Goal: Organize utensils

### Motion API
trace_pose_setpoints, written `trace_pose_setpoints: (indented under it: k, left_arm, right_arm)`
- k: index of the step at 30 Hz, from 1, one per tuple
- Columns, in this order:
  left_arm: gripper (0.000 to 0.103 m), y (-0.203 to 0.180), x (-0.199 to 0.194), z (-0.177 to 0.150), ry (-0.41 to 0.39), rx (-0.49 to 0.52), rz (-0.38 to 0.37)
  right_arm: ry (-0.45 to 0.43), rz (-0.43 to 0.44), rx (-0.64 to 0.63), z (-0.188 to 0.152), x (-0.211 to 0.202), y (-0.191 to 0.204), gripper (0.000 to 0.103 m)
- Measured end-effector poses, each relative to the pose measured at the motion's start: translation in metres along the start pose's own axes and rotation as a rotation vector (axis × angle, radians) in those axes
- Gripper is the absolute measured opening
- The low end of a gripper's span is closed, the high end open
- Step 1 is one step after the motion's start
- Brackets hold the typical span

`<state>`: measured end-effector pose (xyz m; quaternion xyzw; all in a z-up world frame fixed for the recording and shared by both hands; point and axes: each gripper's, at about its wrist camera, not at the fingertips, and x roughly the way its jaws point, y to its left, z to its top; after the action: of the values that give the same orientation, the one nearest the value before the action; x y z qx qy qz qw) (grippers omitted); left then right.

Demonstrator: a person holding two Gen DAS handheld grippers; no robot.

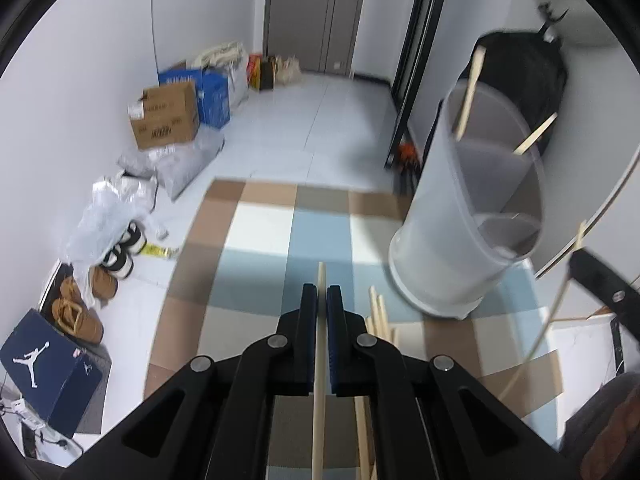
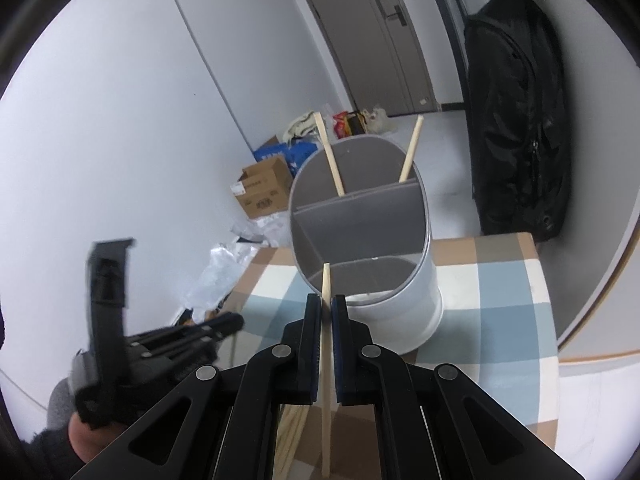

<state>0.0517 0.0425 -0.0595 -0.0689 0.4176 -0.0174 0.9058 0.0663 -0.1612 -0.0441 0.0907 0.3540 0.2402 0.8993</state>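
My left gripper [image 1: 321,292] is shut on a pale wooden chopstick [image 1: 319,360] that runs between its blue pads, held above the checked tablecloth [image 1: 260,232]. Several loose chopsticks [image 1: 378,316] lie on the cloth just right of it. A white round holder [image 1: 464,216] with grey dividers stands to the right, two chopsticks [image 1: 468,96] leaning in its far compartment. My right gripper [image 2: 326,302] is shut on another chopstick [image 2: 326,344], its tip over the near rim of the holder [image 2: 360,240]. The left gripper [image 2: 224,326] appears blurred at the lower left of the right wrist view.
The table's far edge drops to a tiled floor with cardboard boxes [image 1: 166,120], plastic bags [image 1: 176,164], shoes [image 1: 116,256] and a blue shoebox [image 1: 48,380]. A black backpack [image 2: 520,120] hangs behind the holder. A grey door [image 1: 316,12] is at the back.
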Motion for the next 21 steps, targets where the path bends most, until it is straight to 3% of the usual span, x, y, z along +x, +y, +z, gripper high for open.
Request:
trace_pose_setpoints:
  k: [8,21]
  left_arm:
    - [0.001,-0.006,-0.03,0.006,-0.088,0.021,-0.061]
    - [0.001,-0.016,-0.076,0.032,-0.198,0.04,-0.125]
  right_arm:
    - [-0.042,0.053,0.015,0.004,-0.02,0.007,0.004]
    - [-0.107,0.056,0.002,0.01,-0.051,0.015,0.004]
